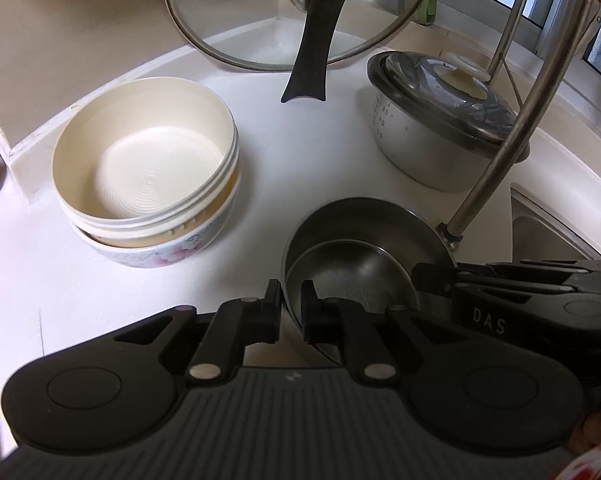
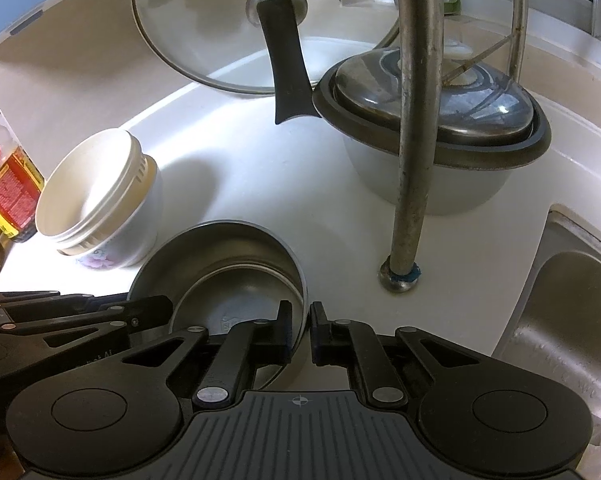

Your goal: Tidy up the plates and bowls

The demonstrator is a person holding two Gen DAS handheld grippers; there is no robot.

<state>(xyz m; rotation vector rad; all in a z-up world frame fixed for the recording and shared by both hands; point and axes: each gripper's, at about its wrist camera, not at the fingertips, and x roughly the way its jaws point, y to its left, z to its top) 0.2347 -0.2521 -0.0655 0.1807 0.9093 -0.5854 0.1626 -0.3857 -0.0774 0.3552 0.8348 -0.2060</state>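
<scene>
Stainless steel: two round metal bowls (image 1: 352,248), one nested inside the other, sit on the white counter (image 1: 260,128) beside the sink (image 2: 560,320). The left gripper (image 1: 291,308) and the right gripper (image 2: 300,330) each pinch a rim of the steel pair, jaws closed tight on it. Nearby stand two stacked bowls, a cream ribbed plastic bowl (image 1: 148,156) inside a floral ceramic bowl (image 1: 156,254), one glass lid (image 1: 300,12) and one lidded pot (image 1: 432,120).

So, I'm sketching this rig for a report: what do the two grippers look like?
Both are matte black plastic. The left gripper and right gripper each have a ribbed grey centre plate, round side discs, silver pivot pins and flat fingers. White letters "DAS" mark the right gripper's side.
</scene>
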